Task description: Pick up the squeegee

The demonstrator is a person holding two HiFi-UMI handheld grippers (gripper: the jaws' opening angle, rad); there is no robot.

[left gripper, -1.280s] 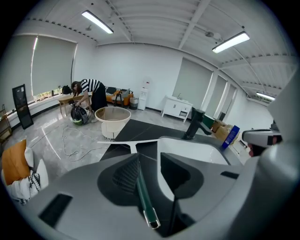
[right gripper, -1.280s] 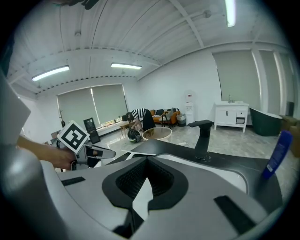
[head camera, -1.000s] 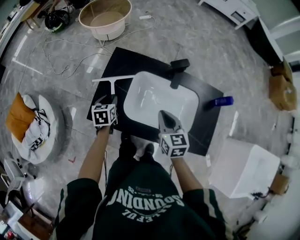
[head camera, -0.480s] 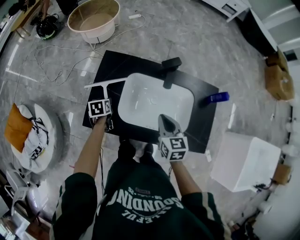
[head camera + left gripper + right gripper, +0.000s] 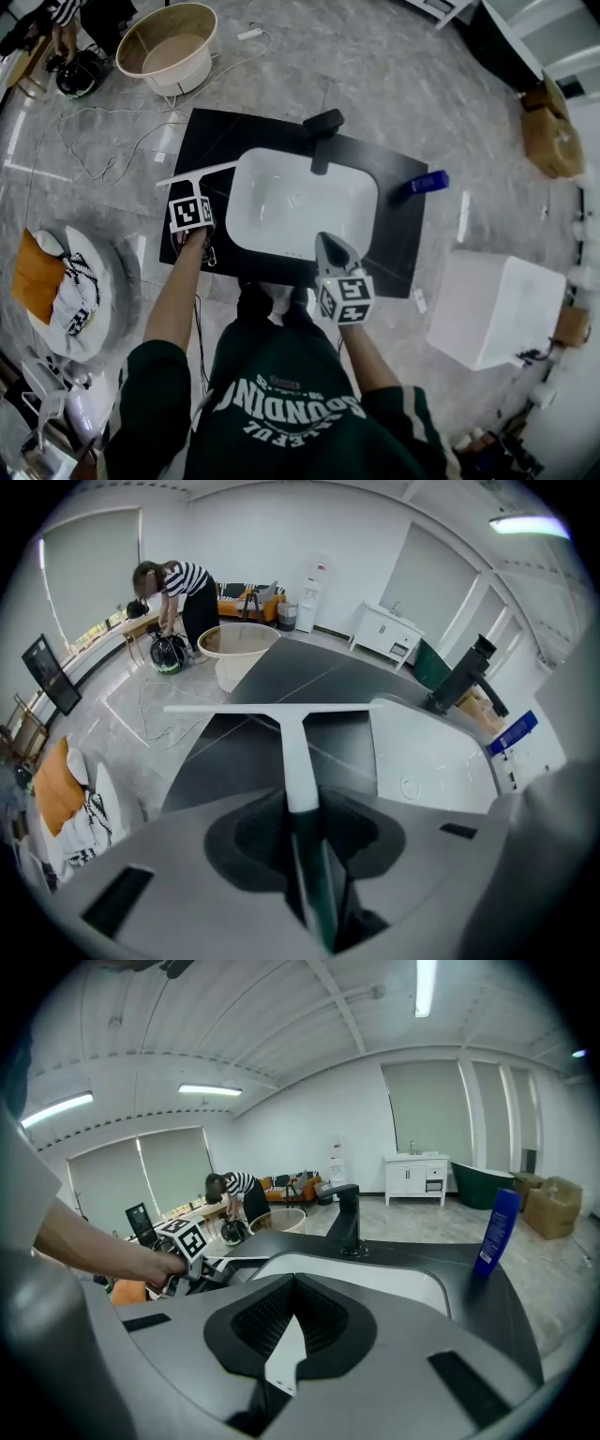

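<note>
Squeegee [image 5: 195, 174] lies flat along the tabletop's [image 5: 405, 234] left edge. Left claw [image 5: 305, 810], jaws just closing, straddles its handle ready for lifting, apparently not yet clamped. Right claw [image 5: 281, 1358] is slightly open, empty and in reserve.

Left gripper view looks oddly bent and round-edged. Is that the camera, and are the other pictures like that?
Left gripper view: a wide-angle lens bows straight lines and darkens corners; squeegee sharp, left gripper close up soft. Right gripper view: same bowing, bright ceiling lamps. Head view: floor curves outward, light even.
</note>
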